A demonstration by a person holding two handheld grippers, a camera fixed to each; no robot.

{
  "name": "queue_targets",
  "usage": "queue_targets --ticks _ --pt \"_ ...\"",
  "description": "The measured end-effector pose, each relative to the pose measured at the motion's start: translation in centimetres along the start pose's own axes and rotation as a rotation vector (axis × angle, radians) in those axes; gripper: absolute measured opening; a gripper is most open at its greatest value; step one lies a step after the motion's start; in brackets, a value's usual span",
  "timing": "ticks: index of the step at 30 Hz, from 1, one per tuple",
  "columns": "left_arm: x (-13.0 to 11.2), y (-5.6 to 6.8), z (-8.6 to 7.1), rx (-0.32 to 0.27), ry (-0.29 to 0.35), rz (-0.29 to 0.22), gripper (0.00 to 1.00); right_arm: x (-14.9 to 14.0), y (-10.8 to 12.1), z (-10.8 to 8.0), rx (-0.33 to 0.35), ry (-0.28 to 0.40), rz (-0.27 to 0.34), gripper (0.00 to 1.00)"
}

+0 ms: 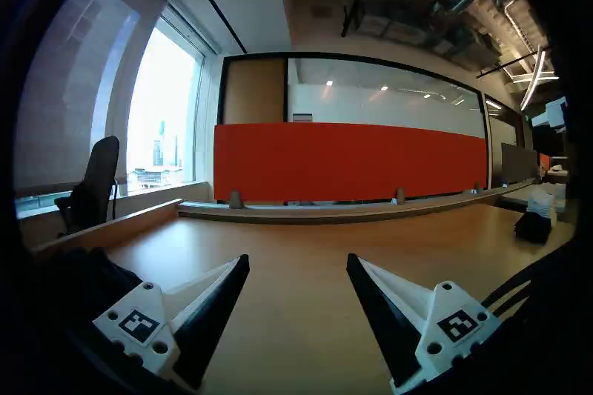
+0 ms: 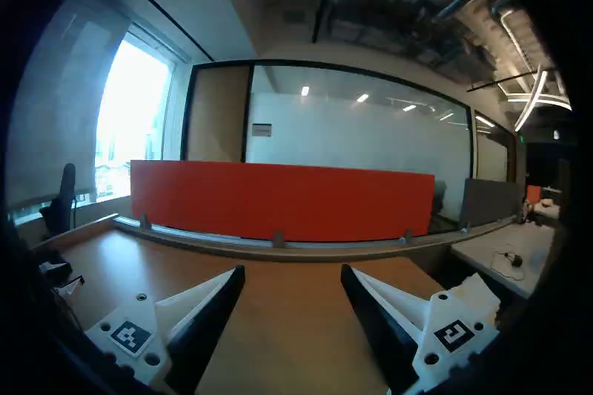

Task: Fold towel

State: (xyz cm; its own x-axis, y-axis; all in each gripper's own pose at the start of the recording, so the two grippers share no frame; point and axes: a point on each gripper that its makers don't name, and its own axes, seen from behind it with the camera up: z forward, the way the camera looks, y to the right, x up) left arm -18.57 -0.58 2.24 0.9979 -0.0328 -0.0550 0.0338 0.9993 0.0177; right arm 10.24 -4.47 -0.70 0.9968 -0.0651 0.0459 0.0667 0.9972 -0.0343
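Left gripper view: the left gripper is pointing low across a bare wooden counter, its two fingers standing spread wide apart and holding nothing between them; whether the fingers are touching the surface cannot be told. An orange partition panel is running along the far edge of the counter, with a glass wall rising behind it. A bright window is letting in daylight on the left, and a dark office chair is standing beside it. Near the right edge, a small dark object topped with something white is sitting on the counter; it is too small to identify. Right gripper view: the right gripper is likewise facing along the counter toward the orange panel, fingers parted and gripping nothing. The window and the chair are showing at the left. A pale adjoining desk is standing to the right beyond the counter's end, with a thin cable lying on it. A small dark-and-white item is resting at the counter's left edge, too blurred to name. Where the towel is lying cannot be told from these two views.
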Motion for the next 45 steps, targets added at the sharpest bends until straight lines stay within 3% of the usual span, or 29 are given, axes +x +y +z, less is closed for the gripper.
queue_targets --ticks 29,45 --pt "-0.3 -0.2 -0.3 0.011 0.011 0.013 0.98 -1.1 1.2 0.3 -0.004 -0.011 -0.001 1.0" --pt "-0.5 -0.2 -0.2 0.012 0.011 0.013 0.98 -0.1 2.6 0.7 -0.003 0.052 -0.01 1.0"
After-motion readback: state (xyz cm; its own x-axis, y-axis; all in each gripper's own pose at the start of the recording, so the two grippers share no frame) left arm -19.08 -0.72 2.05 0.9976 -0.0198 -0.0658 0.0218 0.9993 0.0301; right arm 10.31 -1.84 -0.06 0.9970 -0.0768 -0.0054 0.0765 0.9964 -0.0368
